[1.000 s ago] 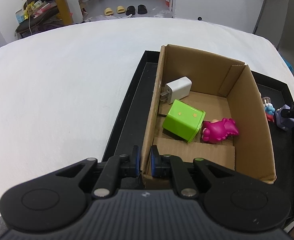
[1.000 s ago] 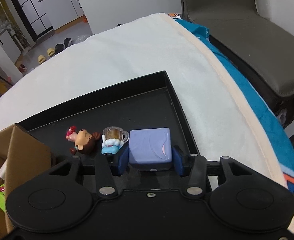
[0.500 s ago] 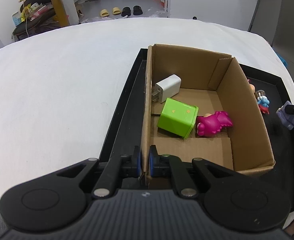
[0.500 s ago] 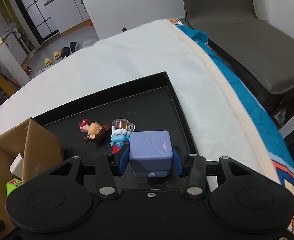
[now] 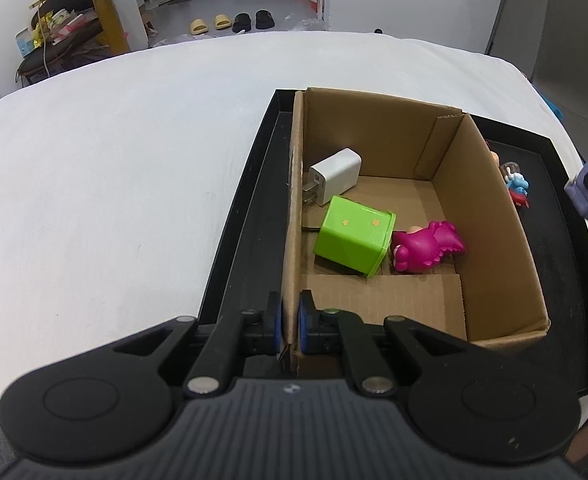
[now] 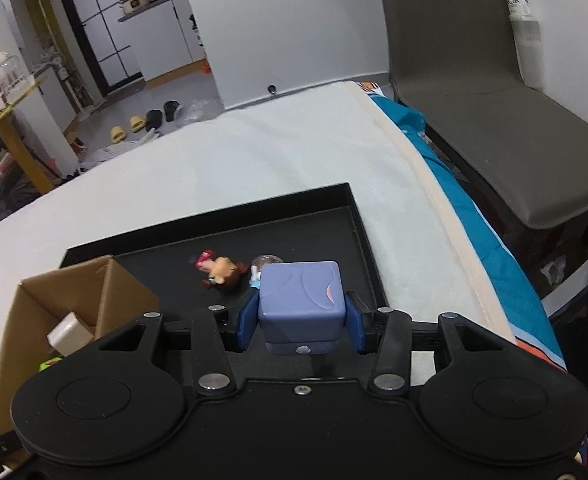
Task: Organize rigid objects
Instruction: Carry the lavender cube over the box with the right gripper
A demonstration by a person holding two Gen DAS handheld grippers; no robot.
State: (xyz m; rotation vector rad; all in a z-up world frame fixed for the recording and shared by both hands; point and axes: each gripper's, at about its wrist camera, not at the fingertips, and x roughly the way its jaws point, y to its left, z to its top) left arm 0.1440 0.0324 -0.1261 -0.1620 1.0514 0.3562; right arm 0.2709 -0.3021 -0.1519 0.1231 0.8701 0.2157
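Note:
My left gripper (image 5: pixel 290 322) is shut on the near left wall of a cardboard box (image 5: pixel 489 216) that stands in a black tray (image 5: pixel 250 216). Inside the box lie a white charger (image 5: pixel 335 176), a green cube (image 5: pixel 353 238) and a pink dinosaur figure (image 5: pixel 427 246). My right gripper (image 6: pixel 299 322) is shut on a lavender cube (image 6: pixel 299 300) and holds it above the tray (image 6: pixel 357 216). Under it on the tray floor lie a brown-haired doll figure (image 6: pixel 224 272) and a small figure with a mug (image 6: pixel 264 262), partly hidden by the cube. The lavender cube (image 5: pixel 587 198) shows at the right edge of the left wrist view.
The tray rests on a white padded surface (image 5: pixel 114 184). A grey chair (image 6: pixel 493 120) stands beyond its right edge, over a blue patterned cloth (image 6: pixel 469 216). Slippers (image 5: pixel 230 22) and a yellow shelf (image 5: pixel 94 4) are on the floor far behind.
The right gripper has risen with the lavender cube, lifting it off the tray floor, away from the two figures. The left gripper keeps its hold on the box wall.

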